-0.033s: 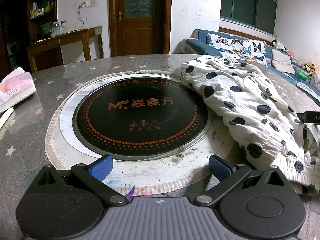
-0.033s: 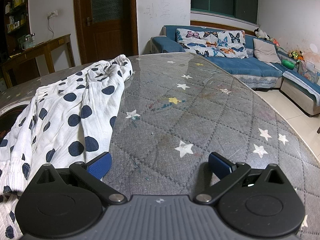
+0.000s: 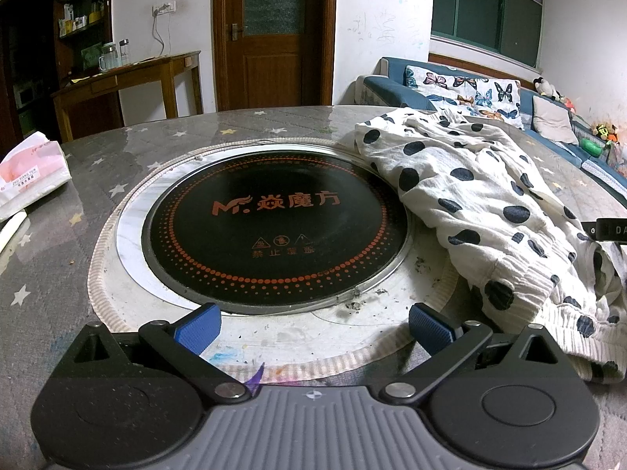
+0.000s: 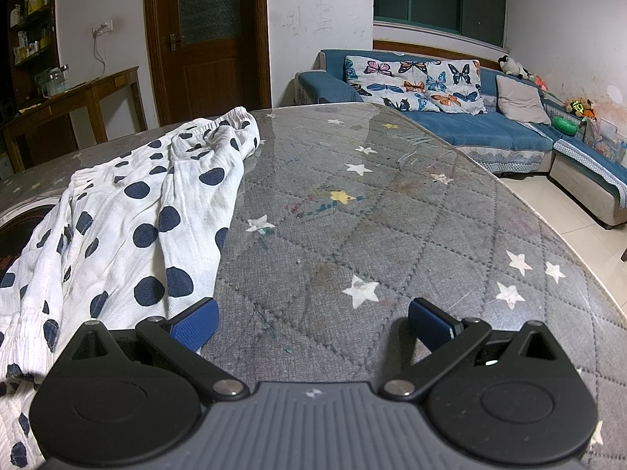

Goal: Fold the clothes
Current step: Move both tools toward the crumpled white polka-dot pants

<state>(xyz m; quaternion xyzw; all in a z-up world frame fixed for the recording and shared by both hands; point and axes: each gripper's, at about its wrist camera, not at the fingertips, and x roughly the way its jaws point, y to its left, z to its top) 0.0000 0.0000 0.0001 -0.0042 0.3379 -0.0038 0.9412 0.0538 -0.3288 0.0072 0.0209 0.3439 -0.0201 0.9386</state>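
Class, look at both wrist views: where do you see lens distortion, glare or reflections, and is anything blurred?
Left wrist view: the fisheye bends the door frame and rounds the table; the black hob disc shows a soft sheen. Right wrist view: the glossy table cover reflects the pale wall near its far edge, and dark vignetting fills the corners. Both views look sharp, including the polka-dot garment.

One polka-dot garment [image 3: 490,203], one round cooktop [image 3: 274,231], one tissue pack [image 3: 29,174], two grippers: left gripper [image 3: 313,327], right gripper [image 4: 313,325].

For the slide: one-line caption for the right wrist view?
Right gripper open above the star-quilted table, polka-dot garment lying unfolded to its left, blue sofa behind.
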